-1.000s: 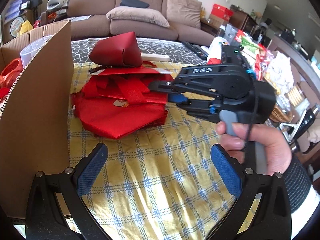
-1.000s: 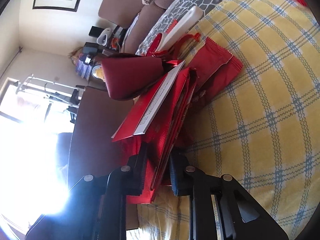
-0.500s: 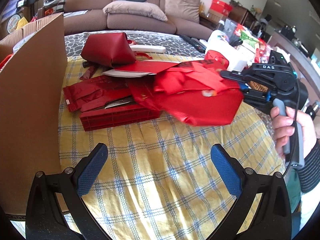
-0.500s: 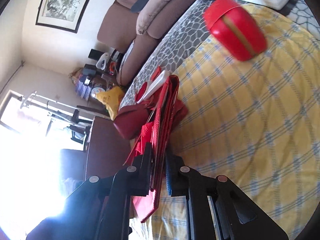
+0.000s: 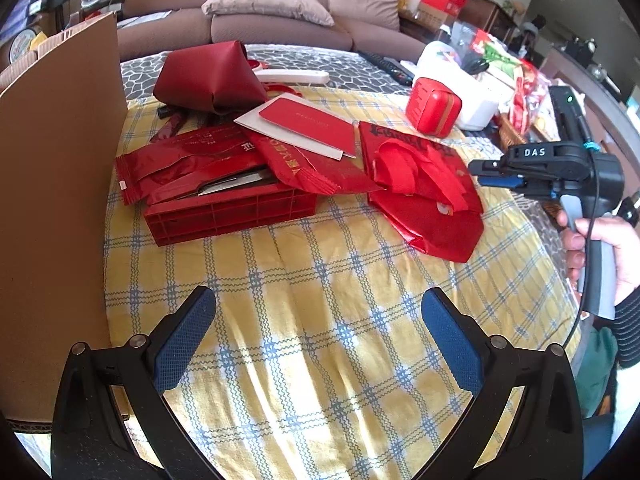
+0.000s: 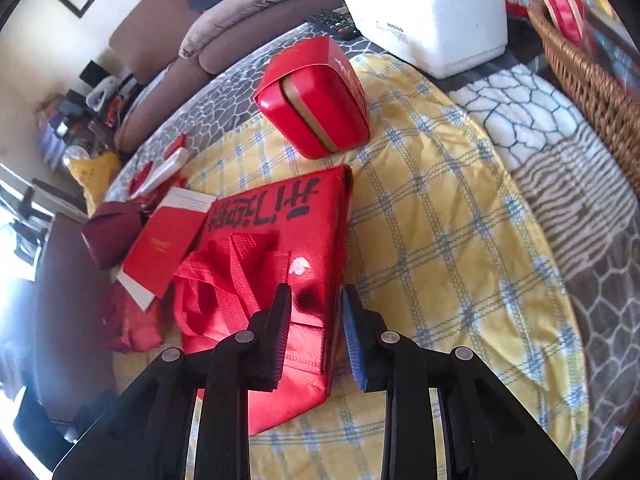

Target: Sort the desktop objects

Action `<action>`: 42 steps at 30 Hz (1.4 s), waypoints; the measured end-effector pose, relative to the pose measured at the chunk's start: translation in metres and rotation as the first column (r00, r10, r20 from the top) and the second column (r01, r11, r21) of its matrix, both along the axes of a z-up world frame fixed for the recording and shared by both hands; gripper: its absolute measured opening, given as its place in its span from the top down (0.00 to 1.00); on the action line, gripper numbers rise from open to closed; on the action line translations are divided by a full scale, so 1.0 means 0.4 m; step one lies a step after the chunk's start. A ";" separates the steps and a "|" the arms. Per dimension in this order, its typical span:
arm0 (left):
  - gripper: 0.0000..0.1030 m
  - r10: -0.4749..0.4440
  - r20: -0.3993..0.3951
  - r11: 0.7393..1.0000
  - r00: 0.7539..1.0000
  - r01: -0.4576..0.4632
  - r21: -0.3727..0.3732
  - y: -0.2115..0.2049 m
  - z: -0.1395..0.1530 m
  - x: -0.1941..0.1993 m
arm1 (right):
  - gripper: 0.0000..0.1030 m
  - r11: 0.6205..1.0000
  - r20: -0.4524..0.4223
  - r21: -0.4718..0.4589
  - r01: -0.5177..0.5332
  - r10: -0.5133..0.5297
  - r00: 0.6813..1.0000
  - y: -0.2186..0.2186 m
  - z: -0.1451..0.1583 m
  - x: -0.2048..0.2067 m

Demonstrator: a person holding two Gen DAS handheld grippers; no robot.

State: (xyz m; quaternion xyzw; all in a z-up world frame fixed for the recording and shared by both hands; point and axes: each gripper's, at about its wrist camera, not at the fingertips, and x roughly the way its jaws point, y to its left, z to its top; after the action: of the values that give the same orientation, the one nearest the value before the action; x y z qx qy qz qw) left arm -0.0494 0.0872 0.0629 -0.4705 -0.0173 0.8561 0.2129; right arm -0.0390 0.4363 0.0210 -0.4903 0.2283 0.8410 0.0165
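Sorting status: early, by my reading. Most red goods are still heaped mid-desk on the yellow plaid tablecloth.

- The low red plastic crate is stacked with glossy red foil pouches. A red card on a white envelope lies across them, and a dark red folded paper bag sits behind.
- The flat red woven tote bag with black characters lies alone on the cloth, just right of the heap, handles loose on top. It looks like the first item set apart.
- The rounded red box with a tan band stands beyond the tote, apart from it.
- The tall brown cardboard box is at the left desk edge, perhaps the bin. I cannot see what it contains.

Left to do: the crate pile, card, paper bag and box all look unsorted.

Hands:
- The right gripper is tipped steeply down over the near corner of the tote. Its jaws stand a narrow gap apart. The bag lies flat below them and does not appear pinched.
- A hand wraps that gripper's handle at the right desk edge.
- The left gripper hovers over bare cloth near the desk edge, angled down, jaws wide apart and empty.
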 end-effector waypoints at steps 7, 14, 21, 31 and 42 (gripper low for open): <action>0.00 0.001 -0.010 1.000 1.000 -0.001 -0.032 0.000 -0.009 0.004 | 0.54 0.986 -0.114 -0.041 -0.159 0.153 0.982 -0.134 0.080 0.004; 0.00 0.034 0.028 0.999 0.999 -0.034 0.011 -0.016 -0.011 -0.005 | 0.53 0.916 -0.127 -0.219 -0.337 0.316 0.940 -0.307 0.058 -0.053; 0.00 0.034 0.074 0.999 0.997 -0.034 -0.011 -0.029 -0.028 0.010 | 0.53 0.861 -0.081 -0.285 -0.421 0.416 0.906 -0.435 0.010 -0.112; 0.00 -0.012 0.104 1.000 0.994 0.010 0.013 -0.042 -0.031 0.046 | 0.54 0.818 -0.108 -0.252 -0.517 0.508 0.855 -0.510 -0.012 -0.143; 0.00 -0.025 0.115 0.999 0.993 0.022 0.034 -0.072 -0.040 0.069 | 0.56 0.837 -0.076 -0.107 -0.536 0.531 0.844 -0.526 -0.030 -0.152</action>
State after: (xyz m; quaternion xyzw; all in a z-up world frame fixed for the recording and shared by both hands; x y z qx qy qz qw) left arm -0.0219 0.0583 0.0468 -0.5159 -0.0381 0.8245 0.2292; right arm -0.0997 0.2258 0.0091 -0.5161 0.1348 0.8070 -0.2535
